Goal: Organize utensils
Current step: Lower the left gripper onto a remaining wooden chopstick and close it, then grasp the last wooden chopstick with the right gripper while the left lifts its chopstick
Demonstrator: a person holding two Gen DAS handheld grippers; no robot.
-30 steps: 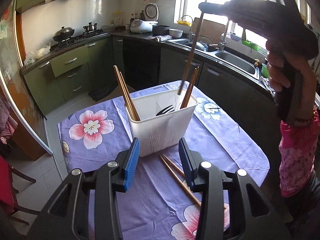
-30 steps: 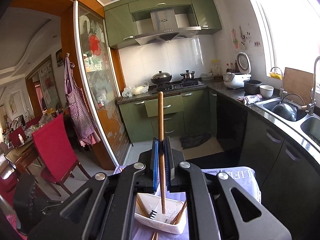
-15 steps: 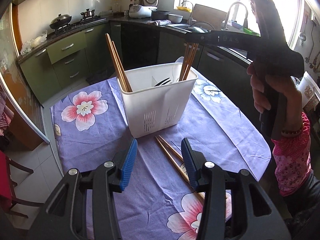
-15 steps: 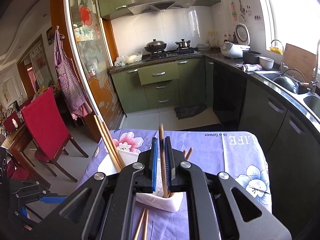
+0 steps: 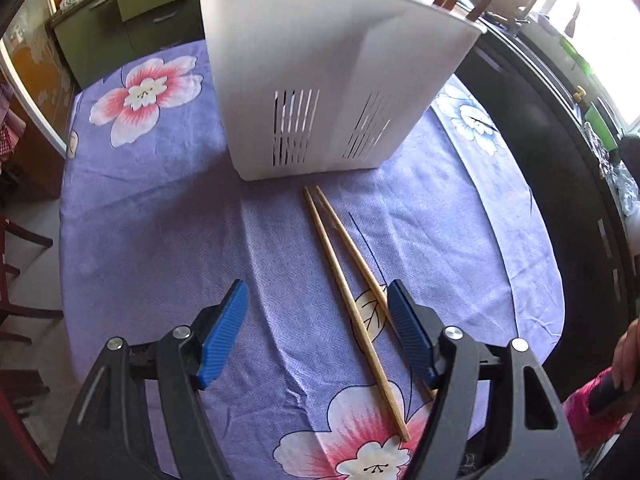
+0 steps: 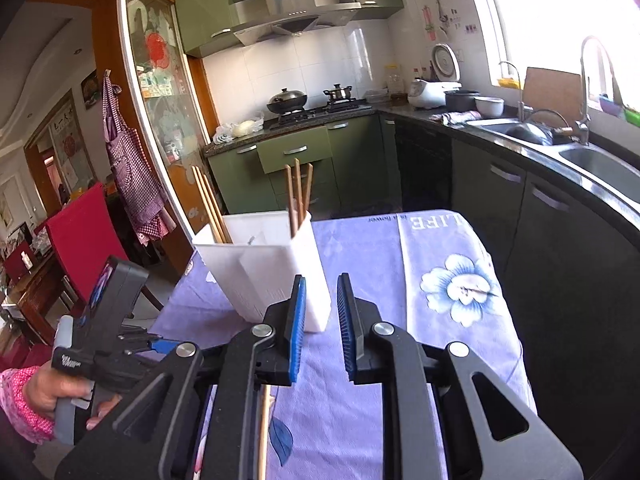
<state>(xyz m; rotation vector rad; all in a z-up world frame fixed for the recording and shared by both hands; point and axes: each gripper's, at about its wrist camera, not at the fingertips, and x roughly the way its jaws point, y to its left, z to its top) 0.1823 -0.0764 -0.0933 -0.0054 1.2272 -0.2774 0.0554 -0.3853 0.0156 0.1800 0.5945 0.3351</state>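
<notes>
A white plastic utensil holder (image 5: 336, 80) stands on the purple flowered tablecloth (image 5: 160, 220); it also shows in the right wrist view (image 6: 264, 268). Wooden chopsticks (image 6: 298, 196) stand in its right compartment and others (image 6: 208, 208) in its left. Two loose chopsticks (image 5: 352, 296) lie on the cloth in front of it. My left gripper (image 5: 316, 332) is open and low over the cloth, its right finger beside the loose chopsticks. My right gripper (image 6: 320, 328) is open and empty, just in front of the holder. One loose chopstick (image 6: 263, 428) shows below it.
The table's edges fall off to the left (image 5: 66, 240) and right (image 5: 556, 280). Green kitchen cabinets (image 6: 296, 160), a stove and a sink counter (image 6: 560, 148) run behind and to the right. A red chair (image 6: 84, 232) stands at the left.
My right gripper let go of the chopstick, which now stands in the holder, and pulled back and down. My left gripper dropped low toward the two loose chopsticks.
</notes>
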